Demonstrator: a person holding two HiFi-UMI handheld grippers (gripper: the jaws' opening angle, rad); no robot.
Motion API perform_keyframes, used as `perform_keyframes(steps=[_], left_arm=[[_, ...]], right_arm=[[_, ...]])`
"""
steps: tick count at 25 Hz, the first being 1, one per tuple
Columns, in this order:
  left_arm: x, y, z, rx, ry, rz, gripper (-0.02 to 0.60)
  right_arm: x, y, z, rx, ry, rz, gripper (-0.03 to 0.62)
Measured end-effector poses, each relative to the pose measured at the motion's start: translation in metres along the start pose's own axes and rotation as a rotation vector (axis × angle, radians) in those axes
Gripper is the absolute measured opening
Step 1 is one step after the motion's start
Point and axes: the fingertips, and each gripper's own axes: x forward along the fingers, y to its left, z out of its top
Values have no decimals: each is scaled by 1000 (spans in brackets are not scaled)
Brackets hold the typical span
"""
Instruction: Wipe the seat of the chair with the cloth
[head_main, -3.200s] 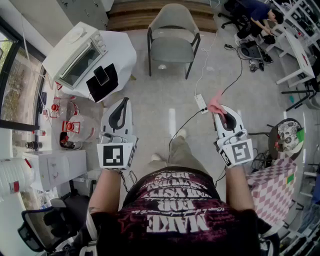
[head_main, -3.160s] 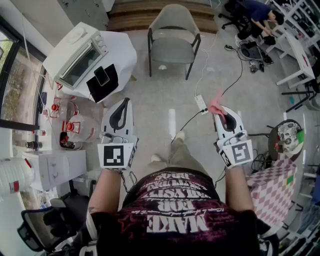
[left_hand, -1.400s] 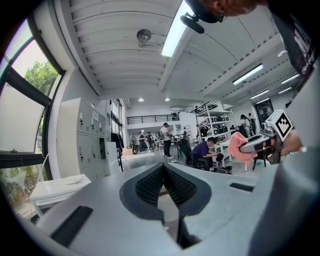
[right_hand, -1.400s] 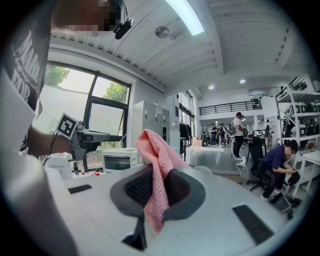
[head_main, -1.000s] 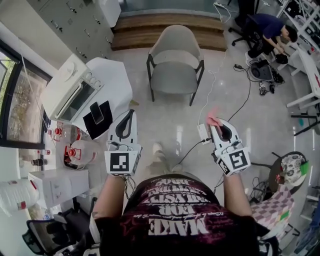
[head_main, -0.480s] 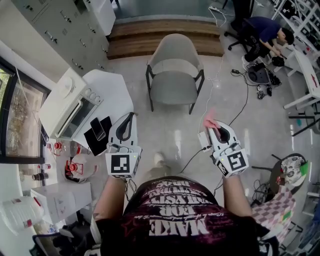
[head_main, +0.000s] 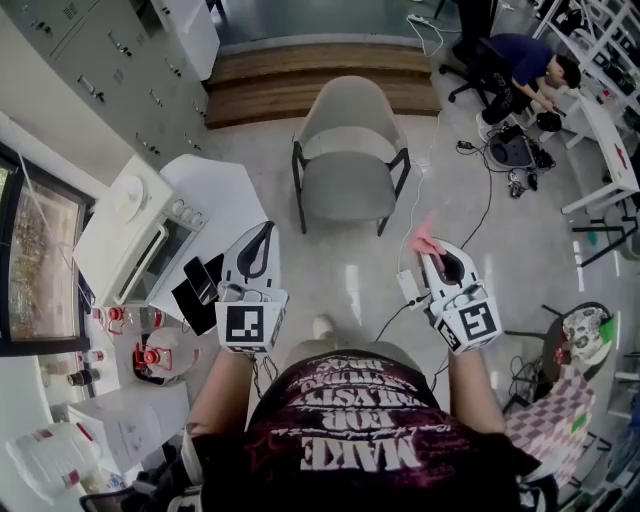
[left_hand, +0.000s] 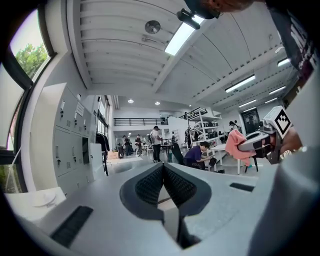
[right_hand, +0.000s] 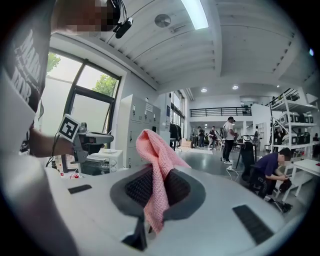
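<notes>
A grey armchair with black legs (head_main: 348, 160) stands ahead of me on the pale floor, its seat bare. A pink cloth (head_main: 428, 241) is pinched in my right gripper (head_main: 436, 252), which is shut on it; in the right gripper view the cloth (right_hand: 156, 167) drapes over the closed jaws of that gripper (right_hand: 156, 186). The left gripper (head_main: 262, 234) is held level at the left, shut with nothing in it (left_hand: 163, 176). Both grippers hang in the air well short of the chair. From the left gripper view, the right gripper with the cloth (left_hand: 236, 145) shows at the right.
A white table (head_main: 215, 187) with a toaster oven (head_main: 130, 235) and phones stands at the left. A white power strip (head_main: 411, 288) and cables lie on the floor by my right side. A person (head_main: 525, 60) crouches at the far right near desks. Lockers (head_main: 110, 70) line the left wall.
I have walked forward: the chair, table and oven have slid down and closer in the head view. Both grippers keep their pose, and the cloth stays in the right one.
</notes>
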Motion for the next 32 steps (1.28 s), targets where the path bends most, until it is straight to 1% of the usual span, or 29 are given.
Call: perform_keyframes(steps=[7,13,20,24,30,32], left_arm=[[14,5,-4,-12,-4,-47,6],[25,8,-9,-6,7,-52,6],[52,6,-9,5,23,-36,6],[75,9,-12,-2,43,-16,6],[114,18,-14,-13,54,22,6],[126,20,-17,-20,70,31,6]], right_arm=[[9,3,3,-9,18,-21,33],[17,-8,4,-5,10,-26,33],[33,-37,-4,21,4,-18,32],[54,-59,-7,39,6,1,32],[88,-90,-4,31,5,41,32],[98,-102,-6,35,8,47,32]])
